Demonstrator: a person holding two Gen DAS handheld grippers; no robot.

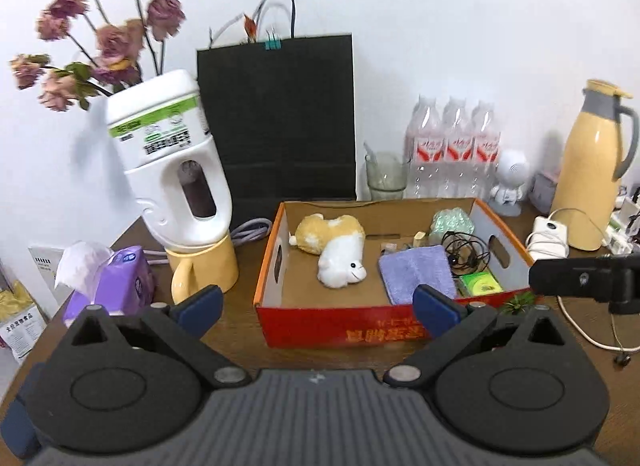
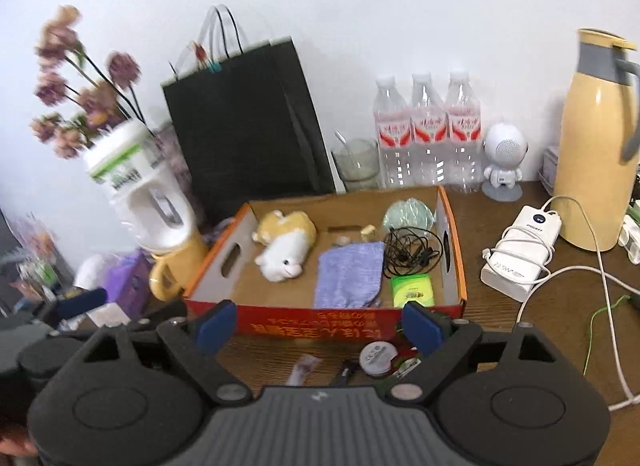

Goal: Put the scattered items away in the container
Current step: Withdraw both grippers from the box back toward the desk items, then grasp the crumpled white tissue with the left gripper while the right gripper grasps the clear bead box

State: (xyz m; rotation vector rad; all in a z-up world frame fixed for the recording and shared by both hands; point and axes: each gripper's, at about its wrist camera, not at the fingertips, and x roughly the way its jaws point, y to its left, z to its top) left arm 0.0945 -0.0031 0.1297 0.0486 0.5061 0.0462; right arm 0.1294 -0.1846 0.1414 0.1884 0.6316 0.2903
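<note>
Both grippers hovering spread wide and empty before the box

The box (image 2: 454, 250) is sitting mid-counter, already holding a plush toy (image 2: 285, 248), cloth (image 2: 347, 274) and cable (image 2: 412, 252). Loose bits, a round tin (image 2: 378, 358) among them, are lying near the box's front wall, just under the right gripper (image 2: 318, 328); the left gripper (image 1: 318, 306) is hanging further left, so the right looks nearer

Left gripper (image 1: 318, 304): matte black linkage arms with triangular cut-outs, two large round black hubs, silver pivot screws, dark blue finger pads (image 1: 202, 304). Ribbed grey centre housing bears a small pale mark.

Right gripper (image 2: 318, 328): same build, with black arms, silver screws, blue pads (image 2: 420, 326) and ribbed grey housing. A sliver of skin (image 2: 14, 446) shows at the lower left edge.
</note>
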